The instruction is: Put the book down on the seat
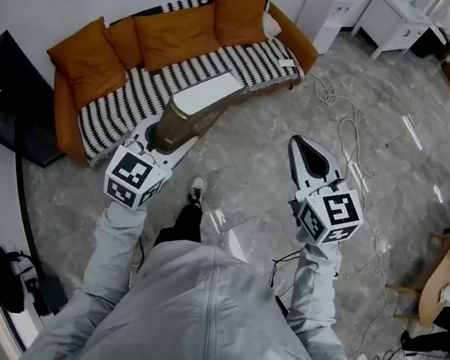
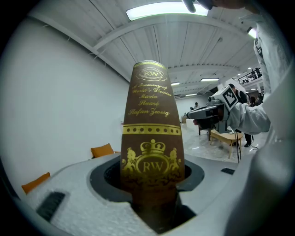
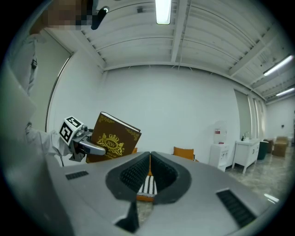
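Note:
A thick brown book [image 1: 192,110] with gold print and white page edges stands tilted in my left gripper [image 1: 167,134], which is shut on its lower end. In the left gripper view the book's spine [image 2: 152,138] rises from between the jaws of the left gripper [image 2: 153,196]. It hangs over the floor just before the sofa seat [image 1: 136,96], which has a black-and-white striped cover. My right gripper [image 1: 298,145] is to the right, apart from the book, shut and holding nothing. The right gripper view shows the right gripper [image 3: 150,156] pointing at the sofa [image 3: 147,186], with the book [image 3: 113,138] at its left.
Orange cushions [image 1: 168,33] lean along the sofa back, and a small white object [image 1: 287,63] lies at the seat's right end. A black panel [image 1: 0,94] leans at the left wall. Cables [image 1: 345,127] trail over the grey floor. A wooden table [image 1: 449,272] stands at the right.

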A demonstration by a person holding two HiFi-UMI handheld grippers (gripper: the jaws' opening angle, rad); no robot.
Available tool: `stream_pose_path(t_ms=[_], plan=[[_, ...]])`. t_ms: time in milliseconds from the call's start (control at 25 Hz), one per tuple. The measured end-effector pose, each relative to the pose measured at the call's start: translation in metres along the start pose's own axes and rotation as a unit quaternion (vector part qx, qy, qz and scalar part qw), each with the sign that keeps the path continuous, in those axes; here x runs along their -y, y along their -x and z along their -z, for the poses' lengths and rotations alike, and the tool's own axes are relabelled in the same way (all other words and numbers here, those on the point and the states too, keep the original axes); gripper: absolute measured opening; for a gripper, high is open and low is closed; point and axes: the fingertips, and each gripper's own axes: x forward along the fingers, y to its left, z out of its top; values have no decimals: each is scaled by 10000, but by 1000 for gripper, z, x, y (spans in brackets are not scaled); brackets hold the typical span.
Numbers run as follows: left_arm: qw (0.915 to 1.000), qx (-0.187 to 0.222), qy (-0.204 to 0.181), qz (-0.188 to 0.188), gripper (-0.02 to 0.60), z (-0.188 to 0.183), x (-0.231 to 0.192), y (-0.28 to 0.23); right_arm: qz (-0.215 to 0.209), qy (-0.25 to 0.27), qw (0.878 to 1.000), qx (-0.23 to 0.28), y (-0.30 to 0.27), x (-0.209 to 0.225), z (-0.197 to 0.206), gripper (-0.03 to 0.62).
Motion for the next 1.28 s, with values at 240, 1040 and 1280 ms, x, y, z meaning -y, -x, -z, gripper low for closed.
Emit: stream_pose_path(t_ms=[240, 1040, 1280], plan=[[10000, 47, 32, 60, 232, -2, -49, -50, 88, -22, 10000, -25, -51, 33, -3, 31], [9991, 0, 201, 370, 232, -4, -207, -175, 328, -235, 9989, -229, -229, 120, -27, 31], [9988, -40, 241, 426, 232, 1, -237, -196, 224, -278, 9989, -304, -267, 129, -22, 31]])
